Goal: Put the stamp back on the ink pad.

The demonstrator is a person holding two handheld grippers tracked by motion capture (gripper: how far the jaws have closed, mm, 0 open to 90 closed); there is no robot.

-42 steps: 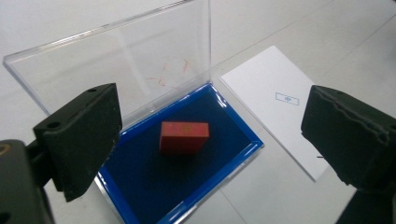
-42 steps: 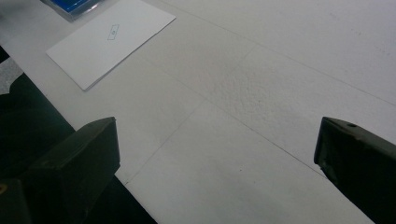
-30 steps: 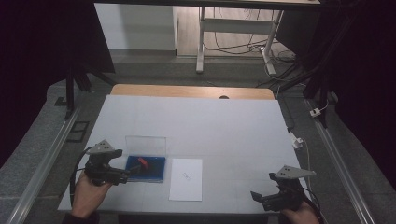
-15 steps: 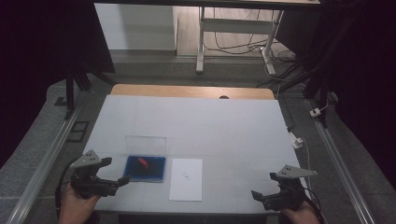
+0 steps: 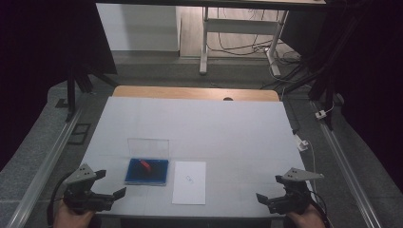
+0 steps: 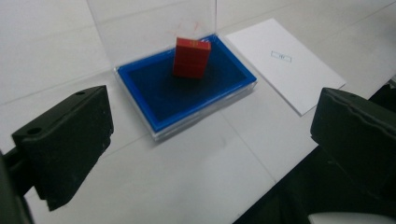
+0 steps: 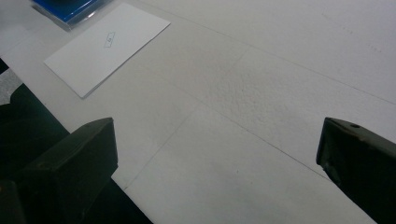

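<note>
This looks like a lab or recording studio. A white-covered table (image 5: pixel 199 128) stands between metal rails (image 5: pixel 43 166) on grey carpet, hemmed in by black curtains (image 5: pixel 43 42). Beyond the table's far edge, a bare desk frame (image 5: pixel 237 28) stands over loose cables (image 5: pixel 252 47), and a white plug adapter (image 5: pixel 300 142) lies off the right edge.

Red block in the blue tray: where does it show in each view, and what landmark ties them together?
High view: red block left of centre, low, in the blue tray.
Left gripper view: upper centre, standing in the tray.
Right gripper view: not in it; a tray corner at top left.
Shared landmark: white card beside the tray.
</note>
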